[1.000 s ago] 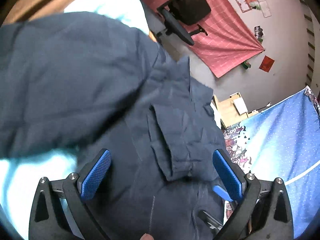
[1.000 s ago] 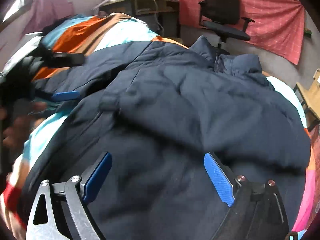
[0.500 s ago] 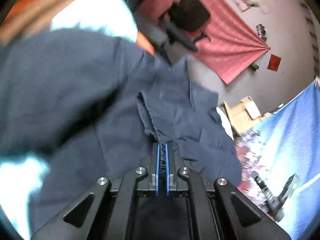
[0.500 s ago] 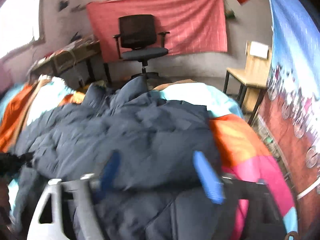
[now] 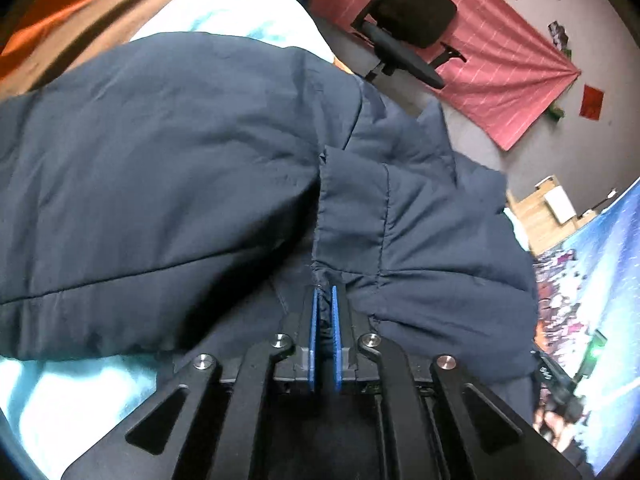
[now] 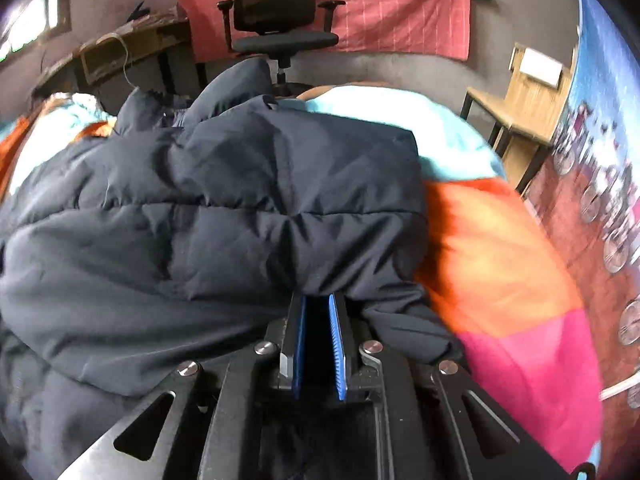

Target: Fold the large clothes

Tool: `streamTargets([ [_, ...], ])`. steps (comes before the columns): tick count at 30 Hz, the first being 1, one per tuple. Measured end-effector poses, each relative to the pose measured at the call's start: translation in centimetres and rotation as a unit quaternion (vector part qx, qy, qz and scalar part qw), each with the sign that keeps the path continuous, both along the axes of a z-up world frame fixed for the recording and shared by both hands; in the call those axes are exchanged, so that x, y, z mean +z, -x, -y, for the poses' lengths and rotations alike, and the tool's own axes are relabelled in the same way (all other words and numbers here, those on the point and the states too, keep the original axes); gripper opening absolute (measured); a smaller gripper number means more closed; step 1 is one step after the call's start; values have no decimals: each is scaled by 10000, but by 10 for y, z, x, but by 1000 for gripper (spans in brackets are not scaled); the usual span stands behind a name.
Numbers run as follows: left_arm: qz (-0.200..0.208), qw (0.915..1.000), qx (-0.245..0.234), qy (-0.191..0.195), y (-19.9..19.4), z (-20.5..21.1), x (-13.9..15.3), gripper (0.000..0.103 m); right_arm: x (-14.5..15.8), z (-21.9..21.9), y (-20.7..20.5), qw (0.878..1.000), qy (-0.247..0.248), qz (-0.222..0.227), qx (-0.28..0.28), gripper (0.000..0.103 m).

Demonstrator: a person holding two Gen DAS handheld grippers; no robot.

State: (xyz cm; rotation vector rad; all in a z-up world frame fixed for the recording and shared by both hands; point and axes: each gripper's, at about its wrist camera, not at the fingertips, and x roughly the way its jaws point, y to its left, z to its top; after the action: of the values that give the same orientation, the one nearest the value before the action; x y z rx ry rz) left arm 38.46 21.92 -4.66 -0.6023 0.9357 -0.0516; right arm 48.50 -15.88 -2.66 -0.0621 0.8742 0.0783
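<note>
The big dark blue puffy jacket [image 5: 168,168] lies spread on a bright blanket [image 6: 500,264]. The left gripper [image 5: 324,294] pinches a thin fold of it. The right gripper [image 6: 318,300] has just squeezed shut on its thick edge. At twelve o'clock stands a black office chair [image 6: 280,20].

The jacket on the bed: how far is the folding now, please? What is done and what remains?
Done: part of the navy jacket already lies doubled over itself on the bedcover. In hand: the left gripper is shut on a fabric edge near the pocket flap; the right gripper has just closed on the jacket's puffy edge. Left: the jacket is still bulky and rumpled, not a compact fold.
</note>
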Motion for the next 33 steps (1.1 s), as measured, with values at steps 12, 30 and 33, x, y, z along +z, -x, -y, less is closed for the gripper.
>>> streamTargets([
  [12, 255, 9878, 1532, -92, 146, -106, 53, 51, 61, -188, 21, 9803, -346, 719, 1806, 66],
  [30, 379, 9234, 3815, 193, 247, -250, 7, 77, -11, -320, 28, 9607, 979, 1020, 2389, 66],
  [33, 211, 9142, 4047, -10, 242, -255, 2, 43, -13, -319, 28, 9607, 948, 1041, 2393, 66],
])
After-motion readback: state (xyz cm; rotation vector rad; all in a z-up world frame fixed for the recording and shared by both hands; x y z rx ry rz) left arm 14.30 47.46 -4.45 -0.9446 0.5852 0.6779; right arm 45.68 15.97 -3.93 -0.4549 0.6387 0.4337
